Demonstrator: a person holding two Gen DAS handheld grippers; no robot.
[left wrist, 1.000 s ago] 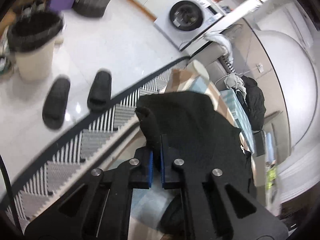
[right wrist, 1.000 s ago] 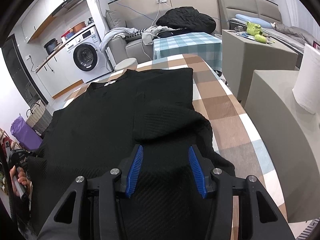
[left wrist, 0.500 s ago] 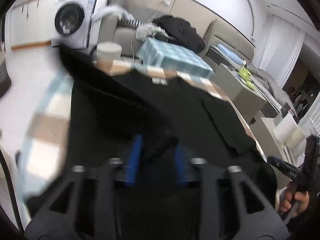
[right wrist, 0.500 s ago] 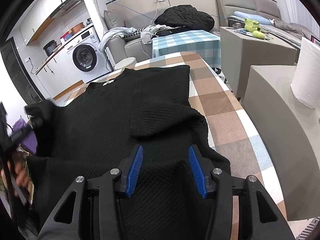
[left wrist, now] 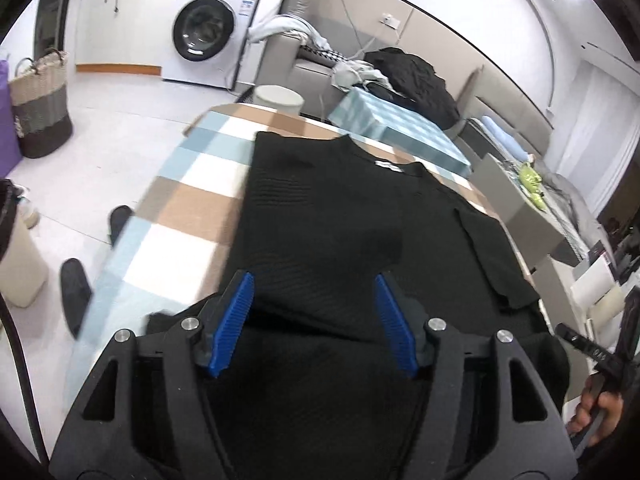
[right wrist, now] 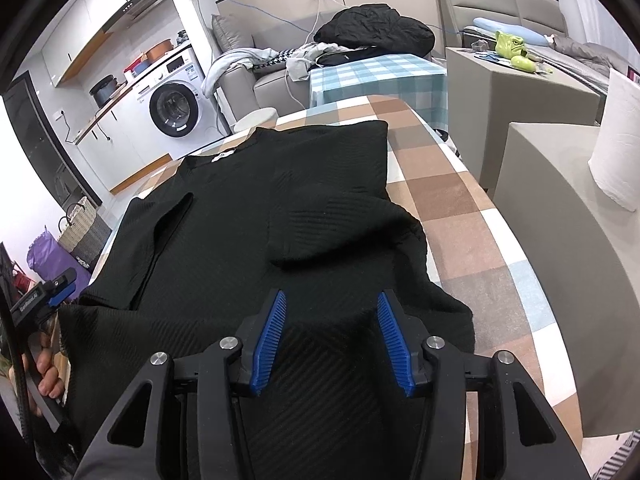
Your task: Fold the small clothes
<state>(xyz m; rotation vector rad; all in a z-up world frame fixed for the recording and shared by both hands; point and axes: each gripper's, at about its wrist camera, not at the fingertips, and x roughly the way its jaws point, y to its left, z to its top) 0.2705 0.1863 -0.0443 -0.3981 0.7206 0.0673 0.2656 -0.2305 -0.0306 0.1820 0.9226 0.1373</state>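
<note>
Across the middle of my left wrist view lies the black knit sweater (left wrist: 340, 232), flat on the checked tablecloth (left wrist: 188, 208), its collar with a white label toward the upper centre of the frame. Both sleeves are folded in over the body. My left gripper (left wrist: 314, 320) sits at the bottom of the frame above the hem, its blue pads spread and the jaws opening, with nothing pinched between them; cloth only shows beneath. At the lower right edge my right hand (left wrist: 596, 412) grips its handle. A washing machine (left wrist: 208, 32) stands at the upper left, a woven basket (left wrist: 40, 104) at the left edge.

In the right wrist view, the same sweater (right wrist: 256, 216) fills the centre, collar toward the upper left, one folded sleeve rumpled just above my right gripper (right wrist: 330, 334). Its jaws are opening too, parted over the hem without clamping it. My left hand (right wrist: 44, 368) shows at the lower left edge.
</note>
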